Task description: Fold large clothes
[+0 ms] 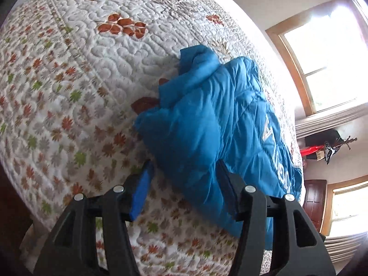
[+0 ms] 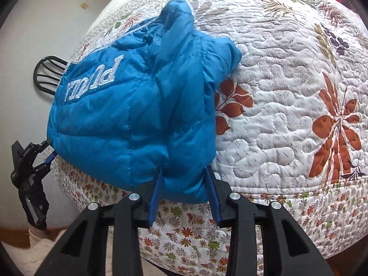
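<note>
A blue quilted jacket with white lettering lies bunched on the bed near its edge; it also shows in the right wrist view. My left gripper is open, its right finger under the jacket's near corner and its left finger on the quilt. My right gripper is open with both fingers astride the jacket's near hem, which bulges between them. The left gripper shows in the right wrist view at the jacket's left corner.
The bed carries a white floral quilt, also in the right wrist view. Windows and a radiator stand right of the bed. A black chair back is behind the bed.
</note>
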